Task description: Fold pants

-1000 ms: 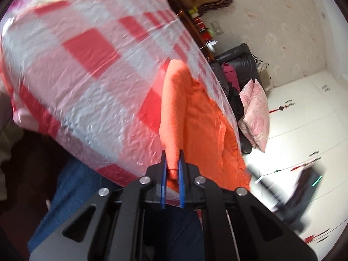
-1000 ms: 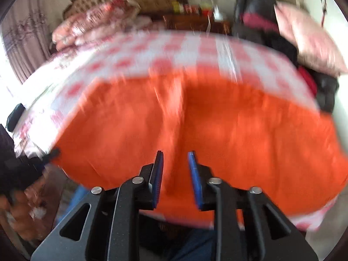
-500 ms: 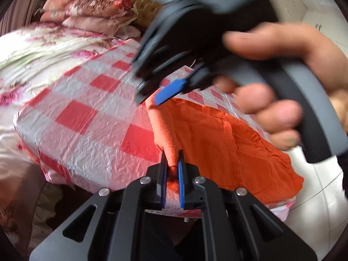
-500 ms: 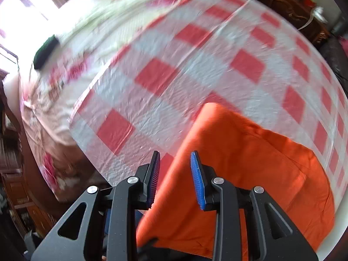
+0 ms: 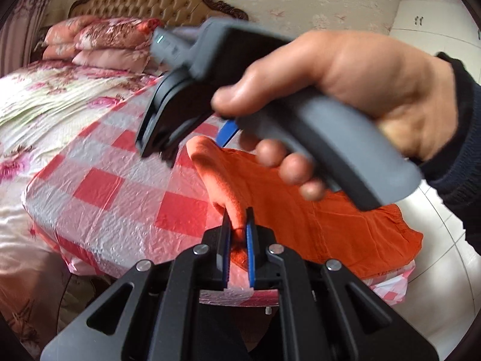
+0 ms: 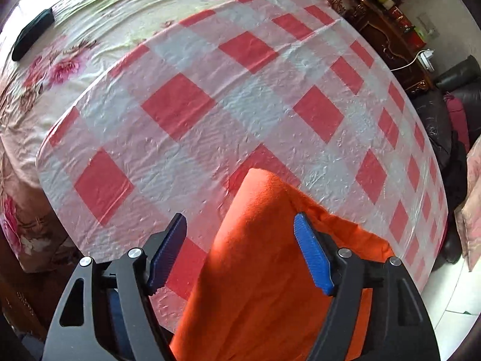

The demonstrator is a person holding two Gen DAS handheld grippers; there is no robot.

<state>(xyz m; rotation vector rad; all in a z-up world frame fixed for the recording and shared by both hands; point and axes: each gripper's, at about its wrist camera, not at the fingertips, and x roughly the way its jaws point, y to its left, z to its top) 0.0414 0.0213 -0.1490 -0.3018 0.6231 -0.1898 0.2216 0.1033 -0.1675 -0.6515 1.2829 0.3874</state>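
The orange pants point(image 5: 315, 219) lie on the red-and-white checked plastic sheet point(image 5: 114, 186) that covers the near corner of the bed, at the sheet's edge nearest the person. The left gripper point(image 5: 238, 234) has its blue-padded jaws closed on a raised fold of the pants' fabric, and the cloth rises from the pinch into a rounded ridge above the sheet. Just beyond that ridge, the right gripper point(image 5: 192, 90) hangs over the pants in the person's right hand point(image 5: 345, 90); one blue pad shows beneath the hand in the left wrist view. In the right wrist view, the right gripper point(image 6: 240, 255) has its jaws spread wide, with the lifted ridge of the pants point(image 6: 264, 270) between them; neither pad point(image 6: 312, 258) touches the cloth. Past the checked sheet, a floral bedspread point(image 5: 54, 90) covers the rest of the bed, with stacked pink pillows point(image 5: 102, 42) against the tufted headboard point(image 5: 150, 3).
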